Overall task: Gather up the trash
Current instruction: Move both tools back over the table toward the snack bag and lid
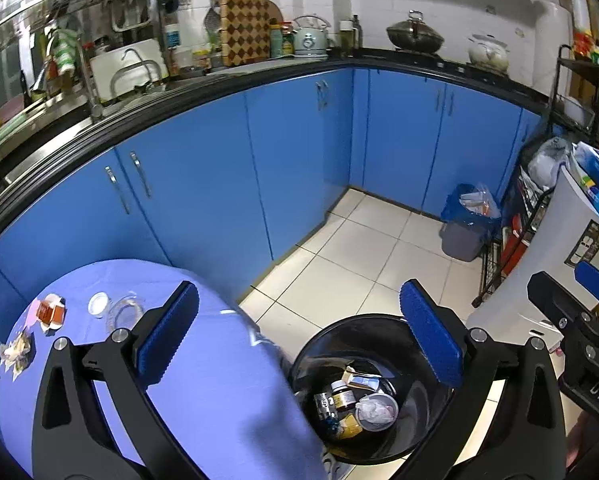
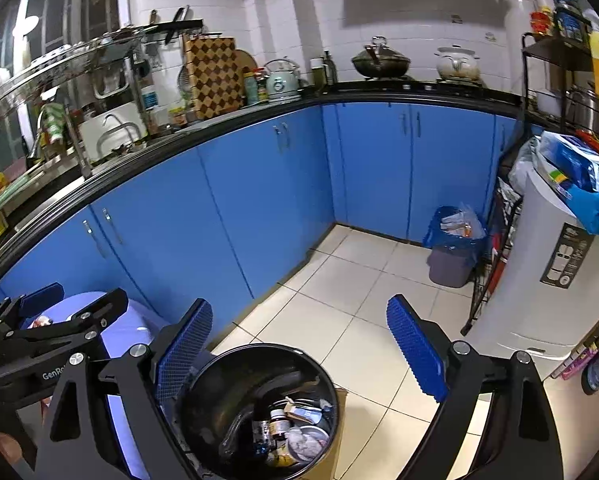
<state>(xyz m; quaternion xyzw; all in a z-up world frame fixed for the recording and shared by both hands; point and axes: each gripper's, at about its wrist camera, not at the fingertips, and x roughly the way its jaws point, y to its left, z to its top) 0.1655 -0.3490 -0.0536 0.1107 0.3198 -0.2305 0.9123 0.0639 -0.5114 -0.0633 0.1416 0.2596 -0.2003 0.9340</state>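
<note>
A black round bin (image 1: 319, 344) stands on the floor beside a round table with a lilac cloth (image 1: 219, 380). Inside it lie a jar, a can, a small carton and a crumpled white wad (image 1: 375, 410). My left gripper (image 1: 299, 336) hangs open above the bin's near rim with nothing between its blue pads. On the table's far side remain an orange-red packet (image 1: 50, 312), a white lid (image 1: 98, 303), a clear plastic wrapper (image 1: 125, 312) and crumpled wrappers (image 1: 16, 354). My right gripper (image 2: 301, 354) is open and empty above the same bin (image 2: 203, 392).
Blue cabinets (image 1: 203, 184) under a black counter run behind the table. A grey bin with a blue liner (image 1: 465, 220) stands in the far corner beside a black wire rack (image 1: 511, 220). A white appliance (image 2: 539, 272) is at the right. Pale floor tiles (image 1: 359, 248) lie between.
</note>
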